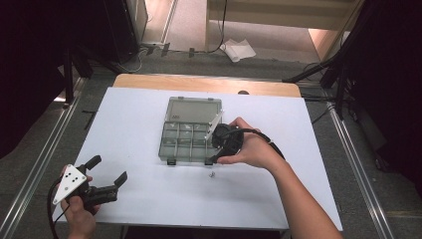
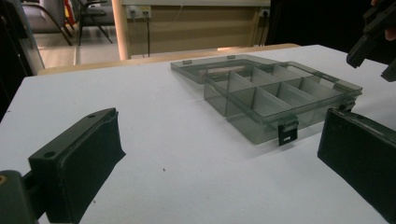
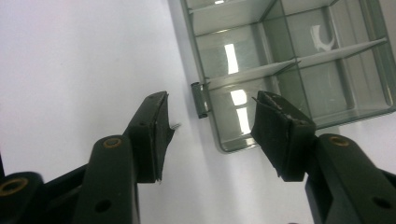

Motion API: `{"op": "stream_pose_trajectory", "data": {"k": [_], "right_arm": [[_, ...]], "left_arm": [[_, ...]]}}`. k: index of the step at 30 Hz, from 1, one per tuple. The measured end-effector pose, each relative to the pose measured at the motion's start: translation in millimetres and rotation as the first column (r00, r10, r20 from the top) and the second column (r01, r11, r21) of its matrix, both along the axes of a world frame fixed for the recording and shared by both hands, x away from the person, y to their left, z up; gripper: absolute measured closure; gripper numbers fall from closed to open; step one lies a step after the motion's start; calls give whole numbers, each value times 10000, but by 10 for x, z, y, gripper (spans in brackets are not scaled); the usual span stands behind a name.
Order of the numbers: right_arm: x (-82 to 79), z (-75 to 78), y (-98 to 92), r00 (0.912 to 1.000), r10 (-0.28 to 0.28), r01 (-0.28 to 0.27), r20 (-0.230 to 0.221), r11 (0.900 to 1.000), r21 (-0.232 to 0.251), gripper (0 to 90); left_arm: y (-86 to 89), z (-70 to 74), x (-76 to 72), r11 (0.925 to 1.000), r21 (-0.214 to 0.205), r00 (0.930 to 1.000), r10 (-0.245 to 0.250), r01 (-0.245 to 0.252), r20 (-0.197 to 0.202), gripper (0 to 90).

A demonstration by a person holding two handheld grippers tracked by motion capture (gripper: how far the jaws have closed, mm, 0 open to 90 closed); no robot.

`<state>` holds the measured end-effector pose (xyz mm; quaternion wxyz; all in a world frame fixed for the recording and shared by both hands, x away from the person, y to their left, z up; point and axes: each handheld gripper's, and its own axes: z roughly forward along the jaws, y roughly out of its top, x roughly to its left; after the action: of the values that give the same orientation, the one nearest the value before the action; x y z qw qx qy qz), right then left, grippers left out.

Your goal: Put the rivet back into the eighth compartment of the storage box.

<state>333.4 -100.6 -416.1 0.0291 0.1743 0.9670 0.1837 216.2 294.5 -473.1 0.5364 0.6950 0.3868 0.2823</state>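
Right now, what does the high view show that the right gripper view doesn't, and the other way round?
High view: the person's hands, the left gripper with jaws apart near the table's front edge, the box's open lid and the floor.
Right gripper view: a close look down between its own parted jaws, a latch and a white scrap in one compartment.
Both: the clear box on the white table.

We note the compartment box [image 1: 190,142] near the middle of the table [image 1: 139,199], its lid [image 1: 194,110] lying open behind it. A small screw [image 1: 212,174] lies just before the box's right corner. The left gripper [image 1: 107,172] stands well left and nearer.
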Motion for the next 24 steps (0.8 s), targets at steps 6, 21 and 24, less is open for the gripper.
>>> {"op": "stream_pose_trajectory", "data": {"k": [6,21,24], "right_arm": [[-92,-23,-14,9998,176,-177,-89,9998,-75,353],[-284,-134,-43,9991,68,-78,-422,9997,-218,192],[-317,-157,-32,9991,159,-171,-383,9994,-312,139]], "left_arm": [[-12,-3,2,10000,-46,10000,-28,28,31,0],[-15,-7,5,10000,4,10000,-56,56,18,0],[-16,-7,5,10000,4,10000,-66,66,19,0]]}}
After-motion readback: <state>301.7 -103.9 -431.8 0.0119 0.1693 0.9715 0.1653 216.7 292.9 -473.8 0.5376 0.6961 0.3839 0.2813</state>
